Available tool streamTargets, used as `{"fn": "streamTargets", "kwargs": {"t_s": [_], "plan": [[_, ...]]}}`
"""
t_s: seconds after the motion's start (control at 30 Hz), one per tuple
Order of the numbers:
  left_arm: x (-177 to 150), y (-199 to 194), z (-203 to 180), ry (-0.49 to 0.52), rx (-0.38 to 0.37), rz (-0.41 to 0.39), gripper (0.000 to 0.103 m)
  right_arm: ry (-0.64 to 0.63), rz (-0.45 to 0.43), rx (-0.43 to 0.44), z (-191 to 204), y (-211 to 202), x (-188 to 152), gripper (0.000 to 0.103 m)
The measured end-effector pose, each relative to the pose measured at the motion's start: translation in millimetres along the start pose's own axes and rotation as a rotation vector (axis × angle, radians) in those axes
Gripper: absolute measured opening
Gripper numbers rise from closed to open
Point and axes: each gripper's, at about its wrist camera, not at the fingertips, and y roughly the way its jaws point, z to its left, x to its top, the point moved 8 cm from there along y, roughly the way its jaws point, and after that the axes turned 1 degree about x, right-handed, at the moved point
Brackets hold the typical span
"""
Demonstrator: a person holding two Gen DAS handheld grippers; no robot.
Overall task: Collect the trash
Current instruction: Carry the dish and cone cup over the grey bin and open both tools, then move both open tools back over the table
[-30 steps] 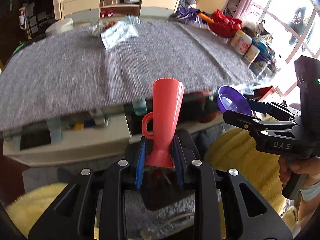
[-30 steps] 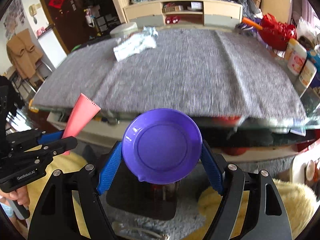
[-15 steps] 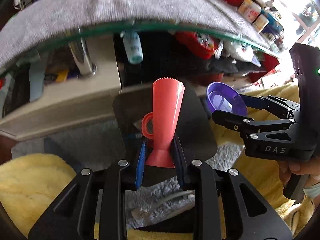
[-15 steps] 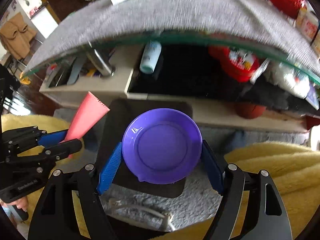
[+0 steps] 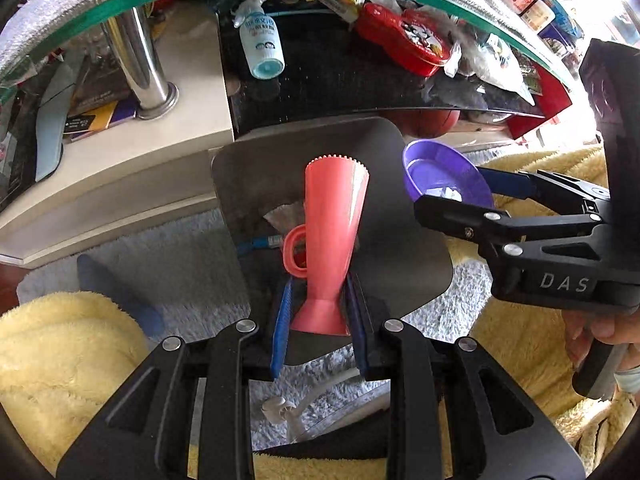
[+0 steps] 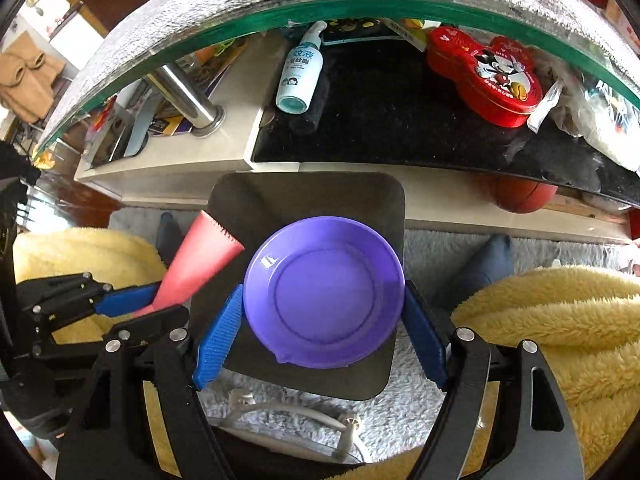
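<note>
Trash bin [image 5: 400, 152], dark and square-mouthed, stands on the pale shaggy rug [image 5: 168, 248] in front of a low cream cabinet, and both grippers point steeply down over its opening. The left gripper [image 5: 318, 312] has its blue pads pinching the flared foot of a coral-red cup [image 5: 332, 216], which stands out along the fingers with its toothed rim toward twelve o'clock and its ring handle at nine o'clock of the body. In the left wrist view the cup lies over the middle of the bin mouth, and some crumpled scraps show inside the bin just behind it. The right gripper [image 6: 320, 316] has its jaws spread wide and closed on the two opposite edges of a purple bowl [image 6: 324, 292], whose hollow faces the camera; the bowl covers most of the bin mouth in that view. The cup and the left gripper come into the right wrist view from eight o'clock, the cup's rim just beside the bowl's edge, though whether they touch cannot be told. Beyond the bin, at twelve o'clock, a glass tabletop with a green edge [image 6: 360, 4] carries a grey cloth, and beneath it lie a spray bottle [image 6: 300, 76] and a red tin [image 6: 484, 76]. Yellow fleece [image 6: 560, 312] flanks the rug on both sides.
</note>
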Motion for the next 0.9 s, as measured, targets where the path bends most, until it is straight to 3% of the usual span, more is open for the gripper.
{"fn": "streamTargets", "kwargs": {"t_s": [0.07, 0.17, 0.3, 0.57, 0.9], "plan": [[1.6, 1.1, 0.6, -0.005, -0.006, 0.004, 0.025, 0.011, 0.003, 0.005, -1.1, 1.1, 2.5, 0.079], [4.7, 0.0, 3.0, -0.018, -0.005, 0.002, 0.045, 0.025, 0.015, 0.001, -5.1, 3.6, 5.0, 0.081], [7.2, -2.2, 6.8, -0.024, 0.008, 0.001, 0.055, 0.048, 0.003, -0.010, -12.9, 0.8, 11.2, 0.092], [15.0, -20.0, 20.0, -0.052, 0.018, -0.029, 0.063, 0.094, -0.038, -0.038, -33.5, -19.1, 28.3, 0.093], [56.4, -71.4, 37.3, -0.079, 0.021, -0.143, 0.068, 0.107, -0.164, -0.022, -37.0, -71.8, 79.3, 0.093]]}}
